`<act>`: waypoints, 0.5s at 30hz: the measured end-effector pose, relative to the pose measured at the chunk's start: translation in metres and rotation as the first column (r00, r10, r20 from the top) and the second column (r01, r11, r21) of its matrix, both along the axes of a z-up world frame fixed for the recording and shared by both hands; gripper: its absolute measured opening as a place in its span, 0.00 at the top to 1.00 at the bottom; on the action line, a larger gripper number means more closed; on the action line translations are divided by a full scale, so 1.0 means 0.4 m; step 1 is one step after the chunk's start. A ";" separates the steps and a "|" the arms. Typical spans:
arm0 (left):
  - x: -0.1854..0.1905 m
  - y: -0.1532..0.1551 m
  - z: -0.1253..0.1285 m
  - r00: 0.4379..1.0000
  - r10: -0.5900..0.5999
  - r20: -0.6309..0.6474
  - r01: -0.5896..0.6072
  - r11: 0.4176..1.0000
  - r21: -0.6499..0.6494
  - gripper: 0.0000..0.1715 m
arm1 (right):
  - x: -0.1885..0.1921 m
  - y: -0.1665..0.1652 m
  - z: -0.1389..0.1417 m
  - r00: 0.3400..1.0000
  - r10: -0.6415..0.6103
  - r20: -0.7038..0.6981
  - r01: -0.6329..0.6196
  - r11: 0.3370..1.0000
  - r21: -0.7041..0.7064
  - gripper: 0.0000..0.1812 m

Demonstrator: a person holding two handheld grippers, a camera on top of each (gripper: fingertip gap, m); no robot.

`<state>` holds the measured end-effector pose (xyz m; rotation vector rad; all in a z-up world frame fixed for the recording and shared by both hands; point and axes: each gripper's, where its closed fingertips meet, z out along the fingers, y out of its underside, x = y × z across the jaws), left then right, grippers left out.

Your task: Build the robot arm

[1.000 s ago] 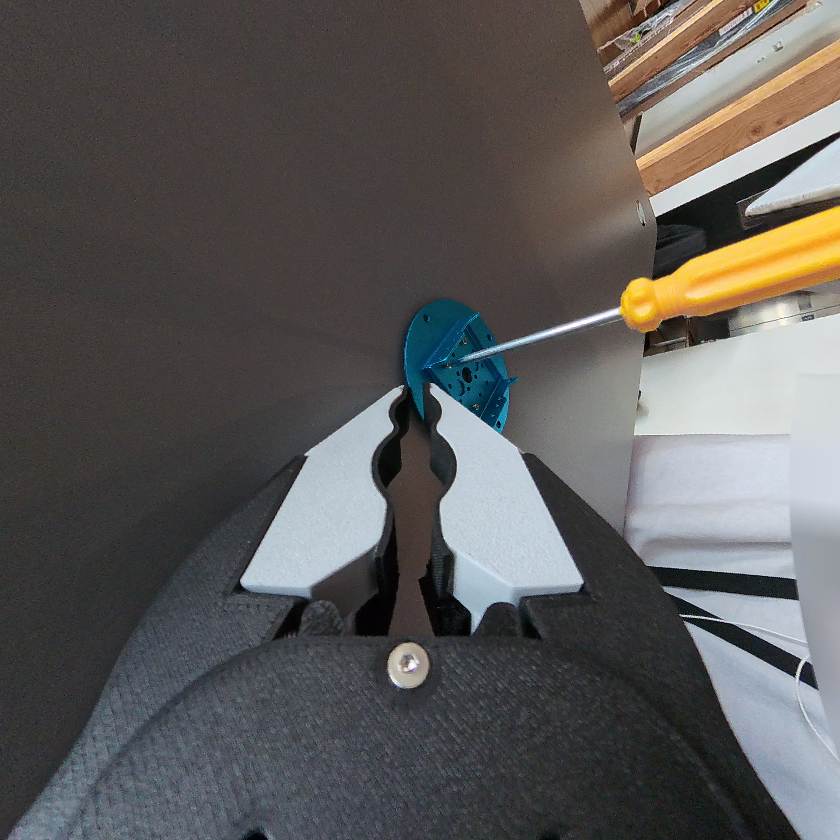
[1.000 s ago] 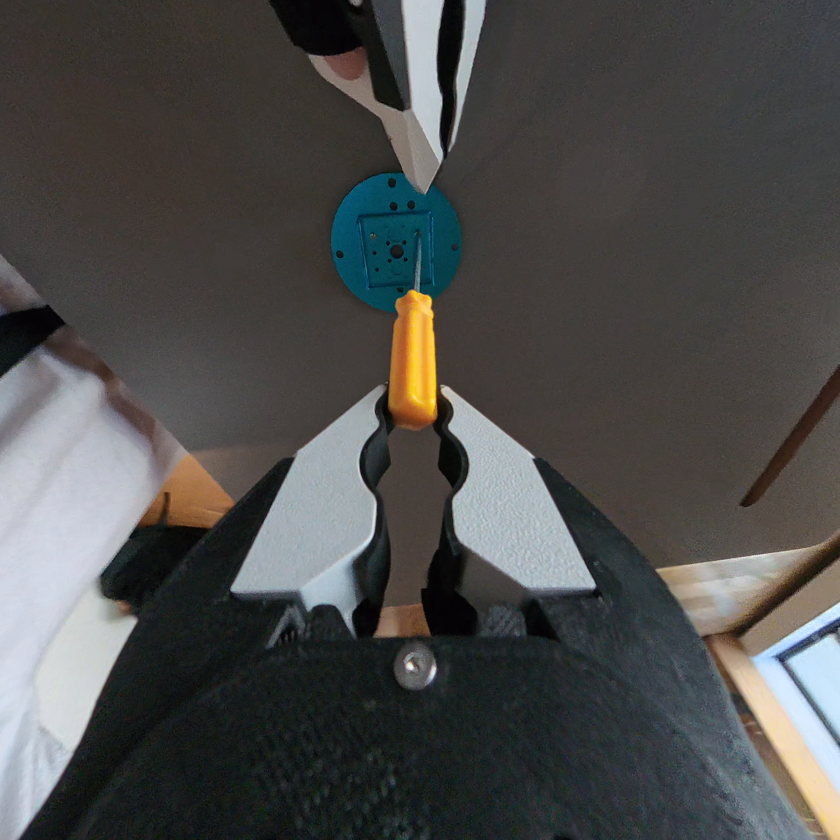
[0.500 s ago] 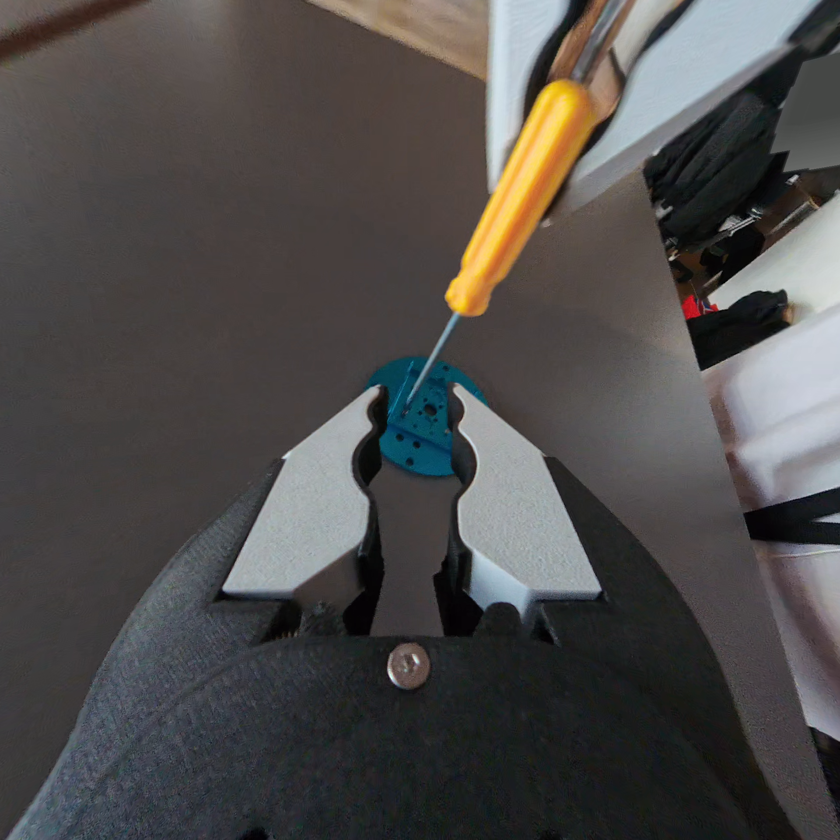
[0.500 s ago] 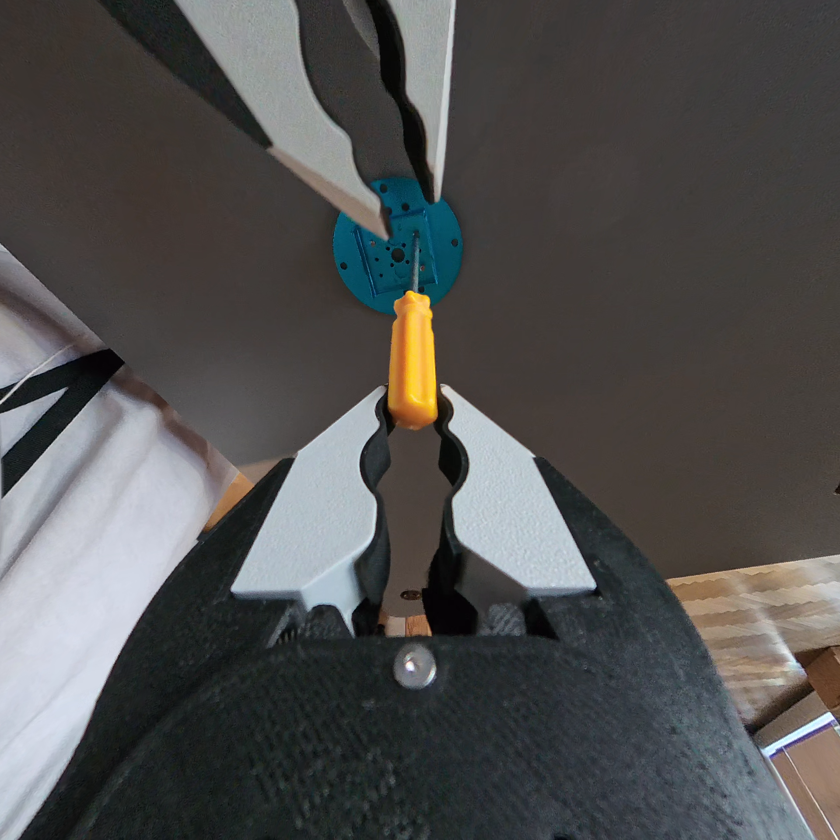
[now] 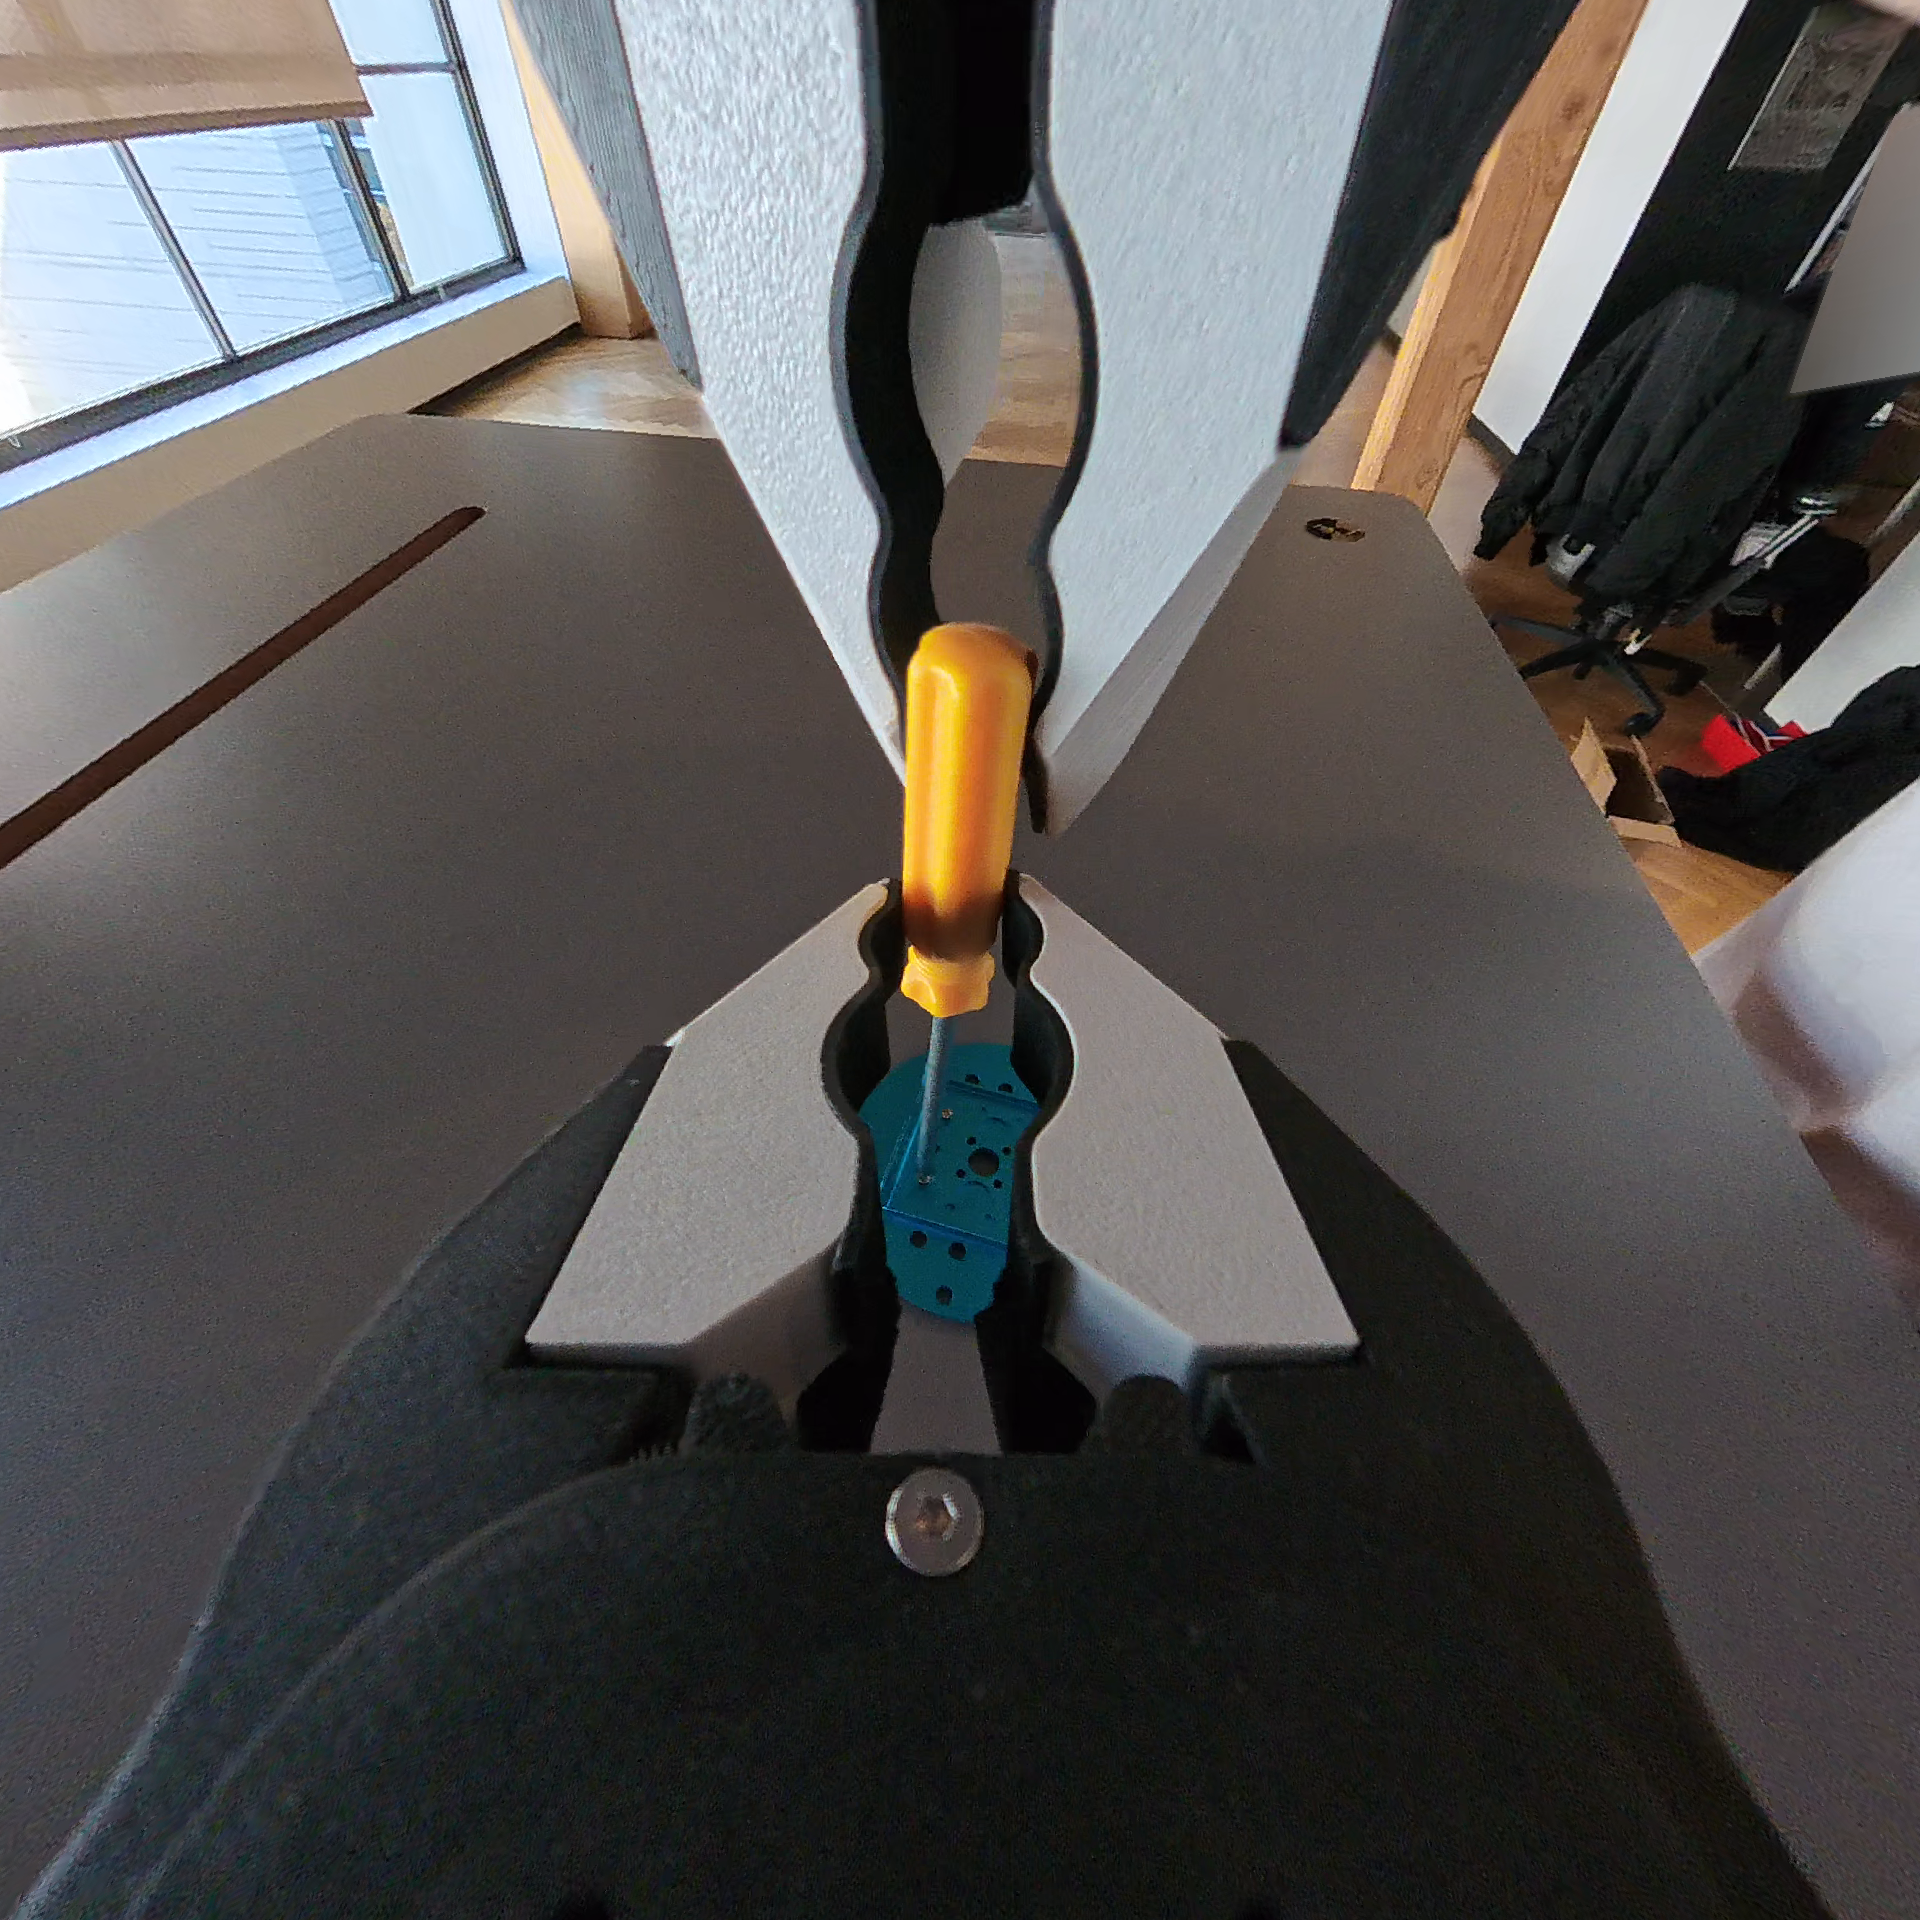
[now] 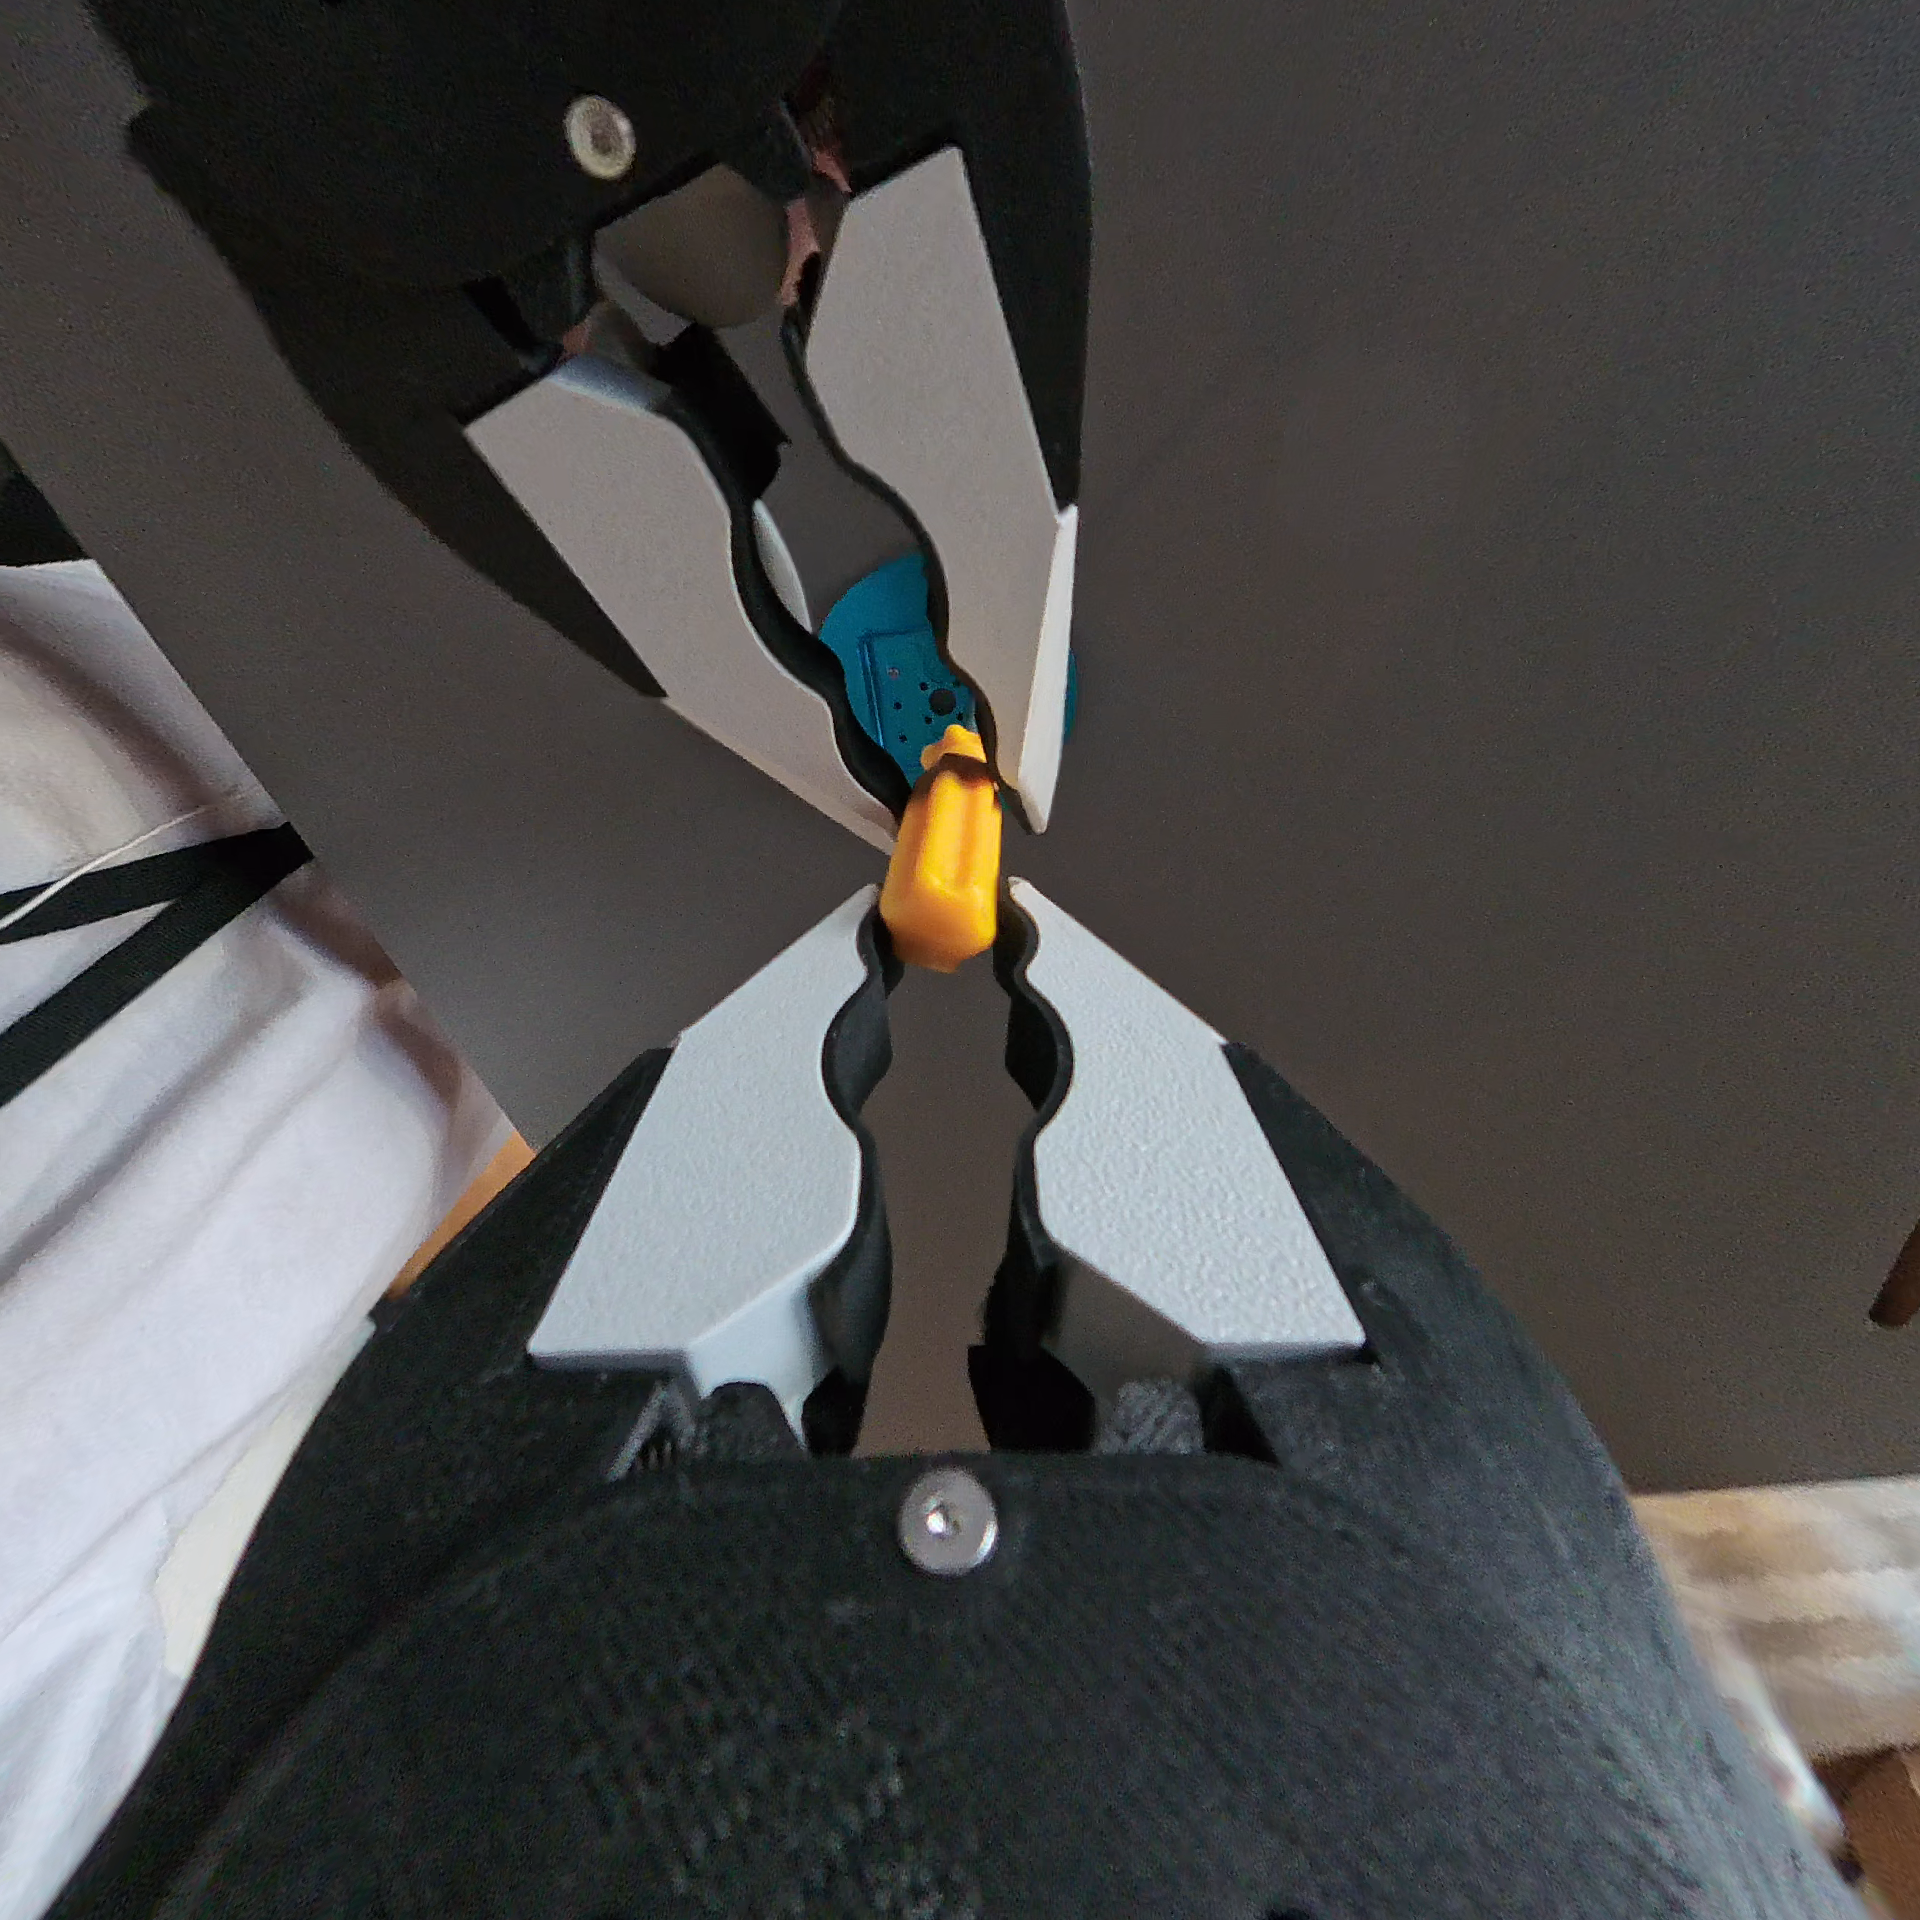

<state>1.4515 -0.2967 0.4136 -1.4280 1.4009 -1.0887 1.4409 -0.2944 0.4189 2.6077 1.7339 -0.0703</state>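
An orange-handled screwdriver [image 5: 961, 790] stands upright with its thin shaft tip on a blue round plate with a square bracket [image 5: 951, 1226], which lies on the dark grey table [image 5: 416, 935]. My left gripper [image 5: 953, 899] is closed around the lower end of the handle, with the blue part showing between its fingers. My right gripper [image 5: 971, 769] comes down from above and grips the handle's upper end. In the right wrist view my right gripper [image 6: 940, 899] is shut on the screwdriver [image 6: 940, 894], the left gripper [image 6: 958, 821] meets it from the far side, and the blue plate [image 6: 883, 644] is partly hidden.
The table has a long slot [image 5: 239, 675] at the left and a small hole [image 5: 1333, 530] near its far right corner. A window [image 5: 208, 260], a wooden post [image 5: 1475, 260] and hung dark coats [image 5: 1662, 468] lie beyond. A person's white garment [image 6: 156, 1039] is at the left.
My left gripper left the blue plate's rim, opened, swung level with the table and closed on the lower handle. My right gripper kept the screwdriver on the plate.
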 end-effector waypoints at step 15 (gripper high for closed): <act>0.002 -0.001 -0.013 0.999 -0.034 -0.018 0.034 0.999 -0.005 0.91 | -0.029 0.018 0.195 0.148 0.504 -0.851 0.040 0.857 0.514 0.67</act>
